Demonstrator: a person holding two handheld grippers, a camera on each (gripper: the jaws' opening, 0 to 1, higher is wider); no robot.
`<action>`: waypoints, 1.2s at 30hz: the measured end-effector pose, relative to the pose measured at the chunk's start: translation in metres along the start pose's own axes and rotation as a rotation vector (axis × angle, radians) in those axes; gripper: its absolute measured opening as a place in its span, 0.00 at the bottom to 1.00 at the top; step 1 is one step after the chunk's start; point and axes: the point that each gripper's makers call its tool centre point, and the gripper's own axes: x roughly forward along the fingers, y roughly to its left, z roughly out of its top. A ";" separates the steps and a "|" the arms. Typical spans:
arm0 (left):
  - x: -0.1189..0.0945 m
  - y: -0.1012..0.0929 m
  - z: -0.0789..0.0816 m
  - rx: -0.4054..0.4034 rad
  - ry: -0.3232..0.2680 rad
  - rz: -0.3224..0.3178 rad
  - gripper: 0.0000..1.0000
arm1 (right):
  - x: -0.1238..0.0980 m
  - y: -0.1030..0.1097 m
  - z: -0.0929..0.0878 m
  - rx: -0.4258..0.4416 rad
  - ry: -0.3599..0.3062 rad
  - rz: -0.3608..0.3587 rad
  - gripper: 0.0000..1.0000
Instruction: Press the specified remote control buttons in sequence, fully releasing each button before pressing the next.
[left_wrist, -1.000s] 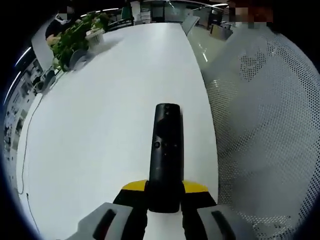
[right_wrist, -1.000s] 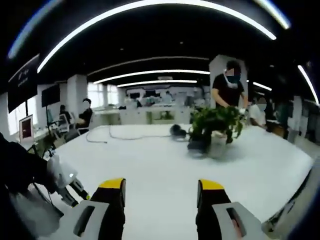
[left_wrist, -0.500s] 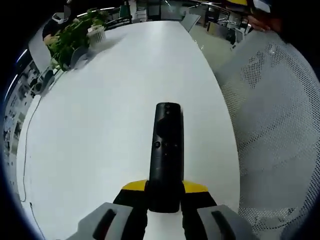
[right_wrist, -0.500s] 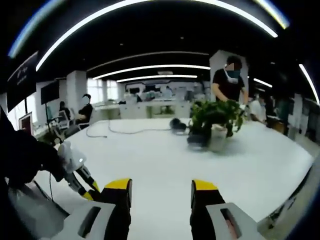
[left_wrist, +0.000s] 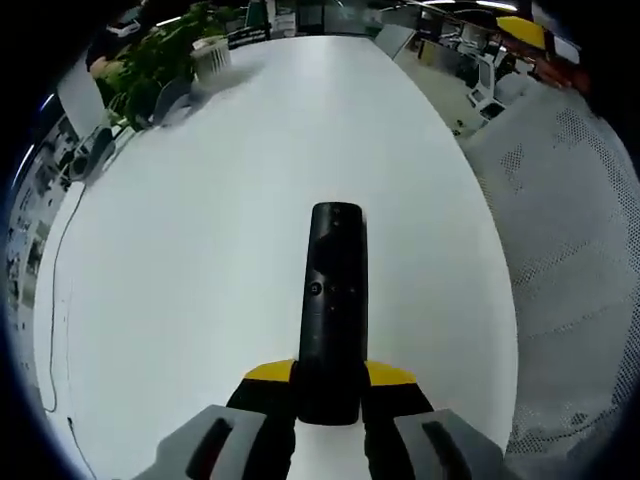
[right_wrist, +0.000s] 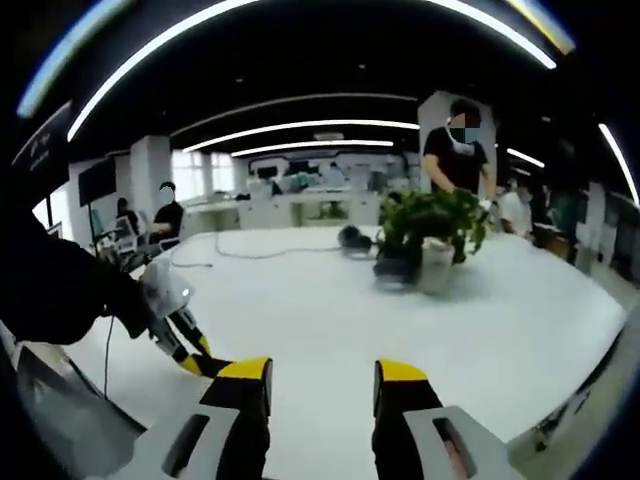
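Two claws: both have yellow-tipped black jaws on grey bodies.
Left claw (left_wrist: 328, 385): clamped on the near end of the long black plastic remote control (left_wrist: 333, 300), one jaw on each side of it.
Remote control: button face up, lying straight out along the jaws above the large white oval surface (left_wrist: 200, 230); whether it touches the surface cannot be told. A small ring button and a few small buttons sit about midway along its face.
Right claw (right_wrist: 318, 385): jaws apart with white surface showing in the gap, nothing between them.
Left claw in the right gripper view (right_wrist: 190, 345): just beside the right claw's left jaw, its yellow tips near that jaw, held by a person's dark sleeve (right_wrist: 50, 300).
Green leafy potted plant (right_wrist: 432, 232): at the far side of the surface from the remote control, in a pale pot.
Thin dark cable (left_wrist: 52, 300): along the surface's edge, well apart from the remote control.
White mesh chair back (left_wrist: 575, 250): beside the surface's edge, opposite the cable.
Person in dark top (right_wrist: 455, 160): standing just behind the plant.
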 end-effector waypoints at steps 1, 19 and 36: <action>-0.001 0.003 -0.002 -0.015 0.006 -0.003 0.24 | 0.000 0.000 0.000 0.001 0.003 0.003 0.37; 0.000 0.059 0.004 -0.025 0.031 -0.001 0.24 | 0.000 0.000 -0.004 0.004 0.025 0.005 0.31; 0.000 0.109 0.006 -0.019 0.097 -0.004 0.24 | 0.002 -0.001 -0.010 -0.012 0.063 0.001 0.26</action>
